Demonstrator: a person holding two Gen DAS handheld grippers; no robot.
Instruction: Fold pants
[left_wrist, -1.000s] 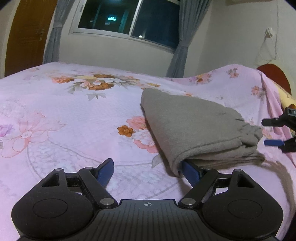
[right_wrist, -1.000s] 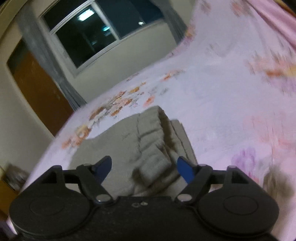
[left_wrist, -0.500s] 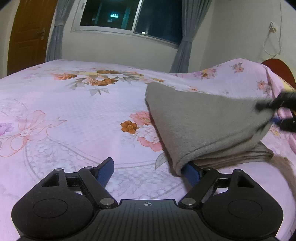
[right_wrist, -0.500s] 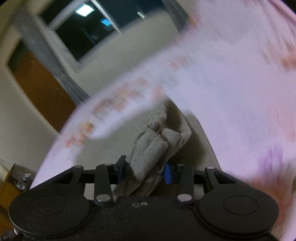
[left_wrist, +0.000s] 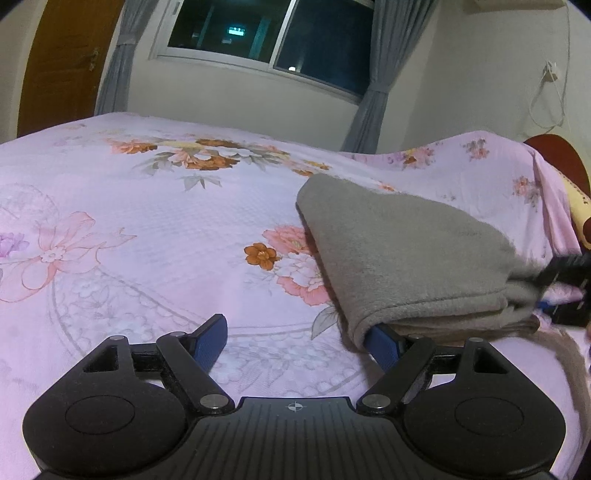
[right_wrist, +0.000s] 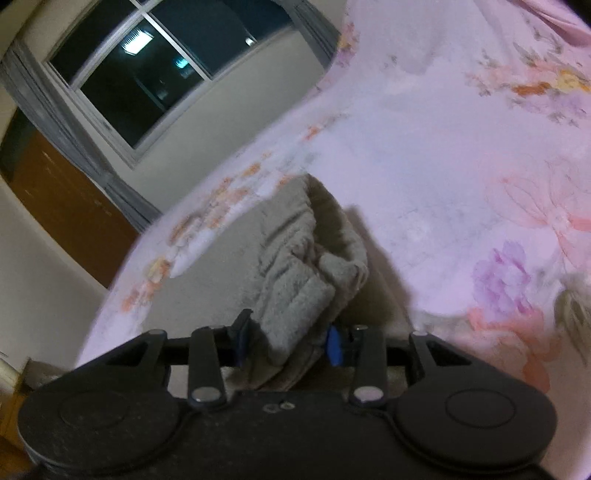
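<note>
Left wrist view: left gripper (left_wrist: 295, 338) sitting spread wide, right finger tucking under the near folded edge of the grey pants (left_wrist: 406, 254), which are lying folded on the pink floral bed (left_wrist: 147, 240). Right wrist view: right gripper (right_wrist: 288, 341) pinching a bunched wad of the pants (right_wrist: 295, 295) at the waistband end. Fabric looking soft, fleecy, light, floppy; best taking hold at thick edges or corners

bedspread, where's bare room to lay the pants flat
Free: the wide stretch of bedspread left of the grey pants, from the left gripper up to the window wall. Crowded: the right side, where the right gripper clamps the bunched end near the raised pillow hump.
</note>
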